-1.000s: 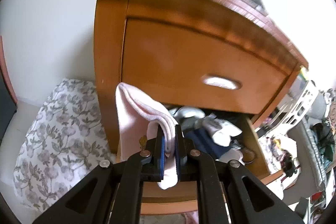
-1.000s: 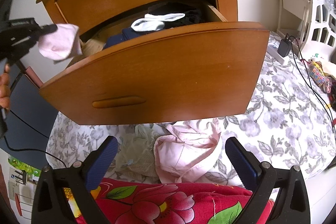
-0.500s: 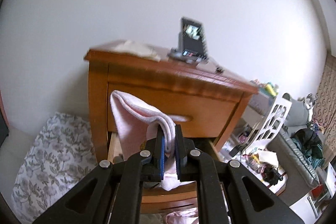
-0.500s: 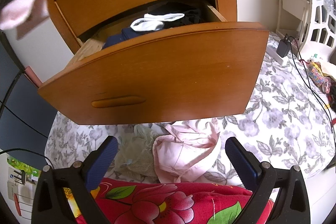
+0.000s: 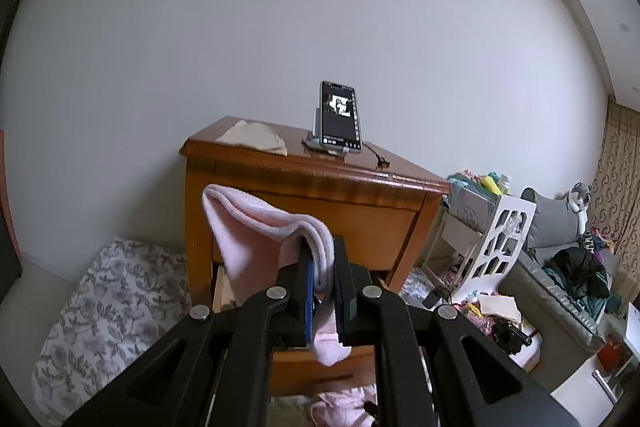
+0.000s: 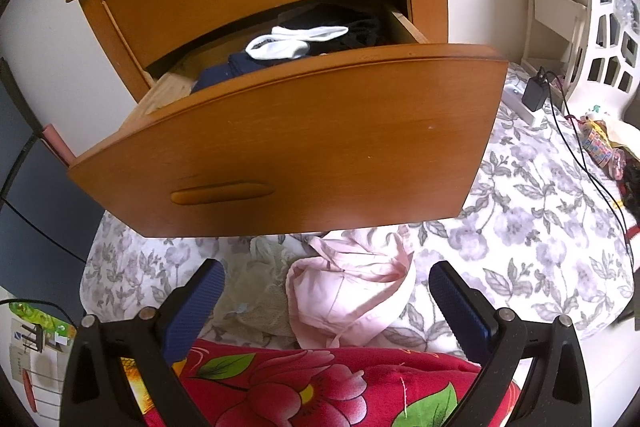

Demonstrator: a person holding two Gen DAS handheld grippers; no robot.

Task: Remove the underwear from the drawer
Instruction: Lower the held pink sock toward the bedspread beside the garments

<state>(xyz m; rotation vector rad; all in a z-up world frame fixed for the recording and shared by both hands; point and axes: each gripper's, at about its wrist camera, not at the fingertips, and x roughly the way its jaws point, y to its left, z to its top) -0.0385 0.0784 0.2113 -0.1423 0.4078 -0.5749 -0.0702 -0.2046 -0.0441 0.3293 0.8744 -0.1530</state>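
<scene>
Pink underwear (image 5: pixel 256 247) hangs folded between the pads of the left tongs (image 5: pixel 322 291), which are clenched on it, a loop of the cloth rising toward eleven o'clock and a tail drooping below the pads. It is held in the air in front of the wooden nightstand (image 5: pixel 304 187), clear of the drawer. On top of the nightstand a phone (image 5: pixel 339 117) stands upright in its holder, with a beige cloth (image 5: pixel 254 138) lying at its nine o'clock.

From the right wrist view, the right tongs (image 6: pixel 326 301) are spread wide and grasp nothing. At their twelve o'clock the lower drawer (image 6: pixel 296 143) is pulled out; white socks (image 6: pixel 292 41) and dark navy clothes (image 6: pixel 224 71) lie inside. Between the spread fingers, another pink garment (image 6: pixel 352 291) lies crumpled on the floral sheet (image 6: pixel 532 227), beside a beige lace piece (image 6: pixel 256 291). A red flowered blanket (image 6: pixel 312 383) fills six o'clock.
</scene>
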